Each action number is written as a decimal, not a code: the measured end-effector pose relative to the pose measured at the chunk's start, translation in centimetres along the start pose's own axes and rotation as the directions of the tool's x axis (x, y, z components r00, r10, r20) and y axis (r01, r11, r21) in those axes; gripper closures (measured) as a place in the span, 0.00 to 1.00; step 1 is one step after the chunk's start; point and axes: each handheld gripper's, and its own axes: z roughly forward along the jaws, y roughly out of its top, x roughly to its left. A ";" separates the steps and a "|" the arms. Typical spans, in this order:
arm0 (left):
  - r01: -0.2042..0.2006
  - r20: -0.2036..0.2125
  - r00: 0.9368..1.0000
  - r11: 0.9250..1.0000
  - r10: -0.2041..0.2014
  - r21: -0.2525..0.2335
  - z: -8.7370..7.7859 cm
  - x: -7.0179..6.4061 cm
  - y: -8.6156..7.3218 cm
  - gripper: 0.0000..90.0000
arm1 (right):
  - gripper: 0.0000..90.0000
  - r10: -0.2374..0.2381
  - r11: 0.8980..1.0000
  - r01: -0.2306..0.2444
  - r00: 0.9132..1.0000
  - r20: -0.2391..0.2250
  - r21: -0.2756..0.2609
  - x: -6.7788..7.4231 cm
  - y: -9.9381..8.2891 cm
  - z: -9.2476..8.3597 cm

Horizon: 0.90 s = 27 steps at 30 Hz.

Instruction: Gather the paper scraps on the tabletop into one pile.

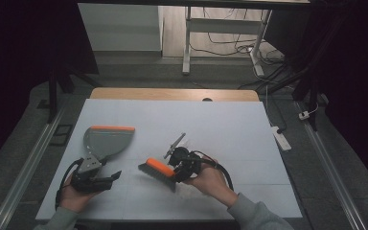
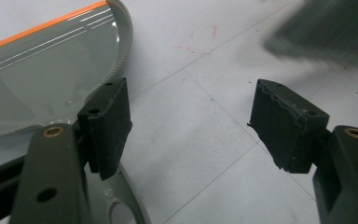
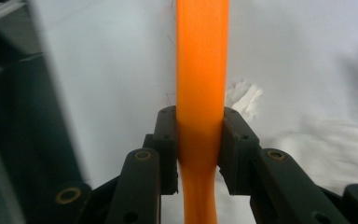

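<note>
A grey dustpan (image 1: 108, 140) with an orange lip lies on the white table at the left. In the left gripper view the dustpan (image 2: 42, 70) fills the upper left, with its handle under the left jaw. My left gripper (image 1: 112, 177) sits just in front of it, open (image 2: 191, 116), with bare table between the pads. My right gripper (image 1: 174, 167) is shut on the orange handle (image 3: 202, 70) of a hand brush (image 1: 158, 171), which hangs low over the table's middle. The pads (image 3: 235, 140) press on both sides of the handle. The brush's dark bristles (image 2: 326, 32) show blurred.
A small white crumpled scrap (image 3: 244, 95) lies on the table beyond the handle. The white table top (image 1: 230, 124) has a wooden far edge (image 1: 172, 94). Desk legs, cables and a power strip (image 1: 281, 138) are on the floor behind and to the right.
</note>
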 end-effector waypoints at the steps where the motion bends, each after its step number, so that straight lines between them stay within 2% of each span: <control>1: 0.000 0.001 1.000 1.000 0.000 0.000 0.0 0.0 0.0 0.33 | 0.79 0.027 1.000 -0.027 0.999 0.019 -0.001 -0.6 0.0 -0.1; 2: -0.001 0.001 1.000 1.000 0.001 0.001 0.0 0.0 0.0 0.33 | 0.79 0.033 0.999 -0.033 0.999 0.027 0.002 -1.4 -0.1 -0.3; 3: -0.001 0.001 1.000 1.000 0.001 0.001 0.0 0.0 0.0 0.33 | 0.79 0.066 0.998 -0.066 0.997 0.032 -0.006 -2.0 -0.2 -0.4; 4: -0.001 0.002 1.000 1.000 0.001 0.002 0.1 0.0 0.0 0.33 | 0.79 0.069 0.998 -0.069 0.996 0.058 -0.013 -2.7 -0.4 -0.7; 6: -0.001 0.002 1.000 1.000 0.001 0.002 0.1 0.1 0.0 0.33 | 0.79 0.109 0.994 -0.106 0.990 0.093 -0.037 -3.6 -0.8 -1.3; 8: 0.000 0.002 1.000 1.000 0.000 0.002 0.1 0.1 0.0 0.33 | 0.79 0.131 0.989 -0.126 0.989 0.069 -0.079 -4.2 -1.3 -2.2; 10: 0.001 0.004 1.000 1.000 -0.001 0.003 0.1 0.1 0.0 0.33 | 0.79 0.141 0.982 -0.135 0.989 0.035 -0.133 -4.2 -1.7 -3.7; 12: 0.000 0.003 1.000 1.000 0.000 0.005 0.2 0.0 0.0 0.33 | 0.79 0.129 0.976 -0.120 0.991 0.038 -0.182 -3.7 -2.2 -5.4; 15: -0.002 0.003 1.000 1.000 0.002 0.005 0.1 0.0 0.0 0.33 | 0.79 0.113 0.974 -0.106 0.993 0.025 -0.200 -2.9 -3.0 -7.2; 18: -0.001 0.002 1.000 1.000 0.001 0.003 0.1 0.0 0.0 0.33 | 0.79 0.068 0.985 -0.068 0.998 -0.008 -0.156 -1.8 -3.9 -7.6; 22: -0.006 0.003 1.000 1.000 0.006 0.007 0.1 -0.1 0.0 0.33 | 0.79 -0.011 0.999 0.008 0.998 -0.055 -0.054 0.5 -4.9 -6.1; 24: -0.006 0.002 1.000 1.000 0.006 0.007 0.2 -0.1 0.0 0.33 | 0.79 -0.043 0.999 0.043 0.997 -0.064 -0.006 1.6 -5.2 -5.3; 27: -0.005 0.000 1.000 1.000 0.005 0.006 0.2 -0.2 0.1 0.33 | 0.79 -0.101 0.993 0.105 0.992 -0.070 0.062 2.6 -5.2 -4.0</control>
